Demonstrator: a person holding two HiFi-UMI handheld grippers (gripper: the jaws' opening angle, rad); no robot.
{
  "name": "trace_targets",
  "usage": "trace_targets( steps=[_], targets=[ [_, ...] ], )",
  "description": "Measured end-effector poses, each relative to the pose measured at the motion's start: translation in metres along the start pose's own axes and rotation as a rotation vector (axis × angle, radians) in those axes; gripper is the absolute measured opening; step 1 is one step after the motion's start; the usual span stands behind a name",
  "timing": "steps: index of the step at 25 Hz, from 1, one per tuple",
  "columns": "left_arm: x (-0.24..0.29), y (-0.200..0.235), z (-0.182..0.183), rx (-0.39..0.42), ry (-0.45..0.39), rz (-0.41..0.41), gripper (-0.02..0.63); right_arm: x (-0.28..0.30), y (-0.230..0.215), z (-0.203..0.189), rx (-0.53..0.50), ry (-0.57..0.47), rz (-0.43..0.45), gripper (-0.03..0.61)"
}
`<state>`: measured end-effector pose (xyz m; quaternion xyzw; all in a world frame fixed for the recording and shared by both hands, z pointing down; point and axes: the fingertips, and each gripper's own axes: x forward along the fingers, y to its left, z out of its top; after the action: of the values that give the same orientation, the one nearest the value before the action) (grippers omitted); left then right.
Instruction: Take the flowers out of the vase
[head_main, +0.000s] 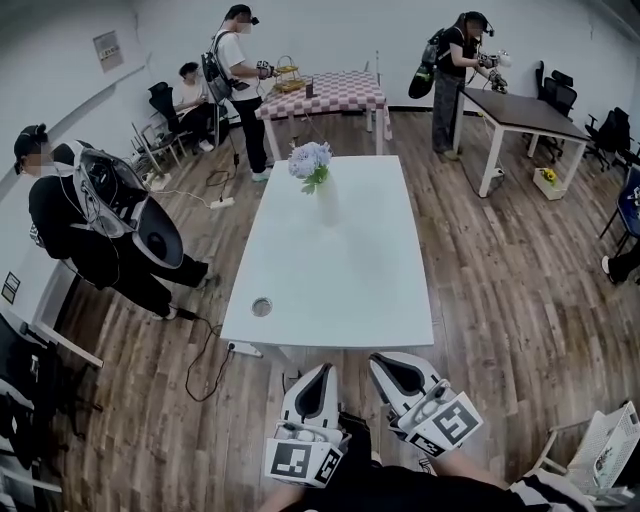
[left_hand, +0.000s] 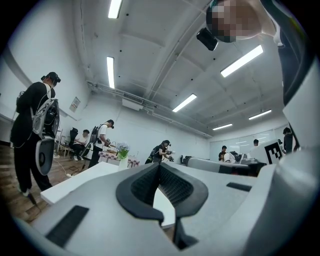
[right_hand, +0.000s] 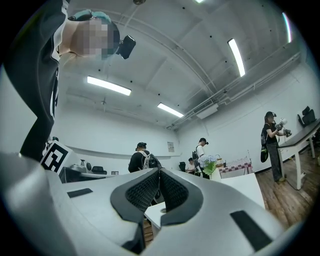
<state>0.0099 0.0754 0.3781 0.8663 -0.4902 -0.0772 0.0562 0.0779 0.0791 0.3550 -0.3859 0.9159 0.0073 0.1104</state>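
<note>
A bunch of pale blue flowers (head_main: 310, 160) stands in a white vase (head_main: 327, 203) at the far end of the long white table (head_main: 340, 270). Both grippers hover off the table's near end, far from the vase. My left gripper (head_main: 322, 368) has its jaws together with nothing between them, and so does my right gripper (head_main: 378, 358). In the left gripper view the left gripper (left_hand: 160, 165) points along the table, with the flowers (left_hand: 122, 149) small and distant. The right gripper (right_hand: 159, 170) shows shut in the right gripper view, the flowers (right_hand: 210, 165) to the right of its tip.
A round cable hole (head_main: 261, 306) sits in the table's near left corner. A person with a backpack (head_main: 90, 230) stands left of the table. A power strip (head_main: 243, 349) and cable lie on the floor. A checkered table (head_main: 330, 92) and a dark desk (head_main: 520, 108) stand beyond.
</note>
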Motion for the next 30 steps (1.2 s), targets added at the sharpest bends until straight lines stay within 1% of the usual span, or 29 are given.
trace_targets(
  steps=[6,10,15,19,25,30],
  targets=[
    [0.023,0.017,-0.001,-0.001,-0.001,-0.008,0.005,0.02,-0.017,-0.004,-0.009,0.001,-0.009,0.02],
    [0.041,0.03,-0.005,-0.007,0.007,-0.031,0.005,0.038,-0.031,-0.01,-0.011,0.002,-0.026,0.02],
    [0.074,0.054,-0.005,-0.011,0.014,-0.053,0.005,0.068,-0.054,-0.018,-0.01,0.007,-0.039,0.02],
    [0.105,0.074,-0.007,-0.002,0.015,-0.065,0.005,0.093,-0.08,-0.024,-0.012,-0.001,-0.06,0.02],
    [0.156,0.113,0.008,0.003,0.016,-0.096,0.005,0.15,-0.113,-0.022,-0.012,-0.012,-0.073,0.02],
    [0.191,0.144,0.023,0.017,0.001,-0.121,0.005,0.192,-0.136,-0.019,-0.026,-0.022,-0.092,0.02]
  ],
)
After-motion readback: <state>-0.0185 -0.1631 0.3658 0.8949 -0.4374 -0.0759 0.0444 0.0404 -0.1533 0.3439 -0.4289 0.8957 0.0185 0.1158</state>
